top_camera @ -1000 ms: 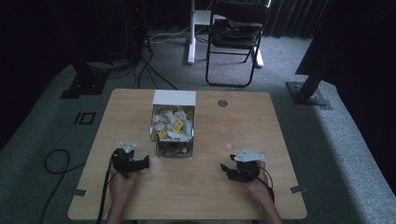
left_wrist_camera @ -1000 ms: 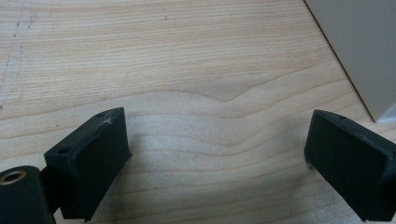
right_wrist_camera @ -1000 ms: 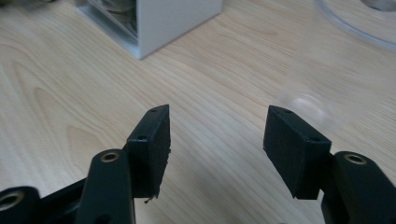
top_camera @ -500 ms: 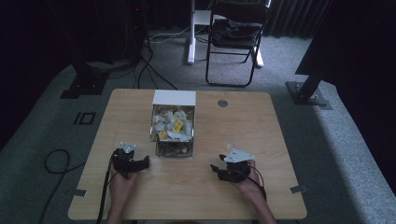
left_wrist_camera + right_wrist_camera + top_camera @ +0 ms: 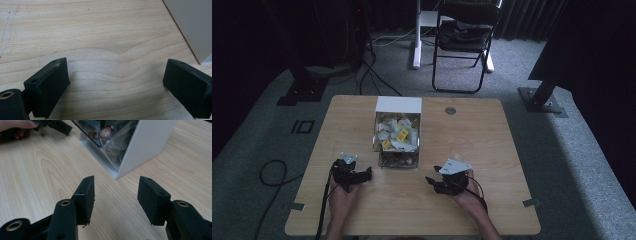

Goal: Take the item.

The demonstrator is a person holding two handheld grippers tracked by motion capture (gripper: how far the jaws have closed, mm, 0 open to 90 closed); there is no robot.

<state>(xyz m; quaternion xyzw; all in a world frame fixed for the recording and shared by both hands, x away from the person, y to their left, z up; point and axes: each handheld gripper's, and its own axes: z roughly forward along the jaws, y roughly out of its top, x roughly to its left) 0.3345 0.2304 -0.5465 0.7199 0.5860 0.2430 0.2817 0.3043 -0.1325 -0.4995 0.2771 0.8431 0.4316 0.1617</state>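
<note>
A pale wood-grain worktop (image 5: pixel 492 150) stands on grey carpet (image 5: pixel 572 165) before a folding chair (image 5: pixel 464 35). Mid-worktop sits the clear-walled box (image 5: pixel 397 135) of wrapped sachets. Left tool (image 5: pixel 362 175) released wide; right tool (image 5: pixel 432 181) released, jaws just narrowing, empty, near the box.

A light wooden table (image 5: pixel 492 150) is set on grey carpet (image 5: pixel 572 165). A black folding chair (image 5: pixel 464 35) and a white post (image 5: pixel 417 30) are placed beyond it; black cables (image 5: pixel 377 80) are seen trailing across the carpet.
</note>
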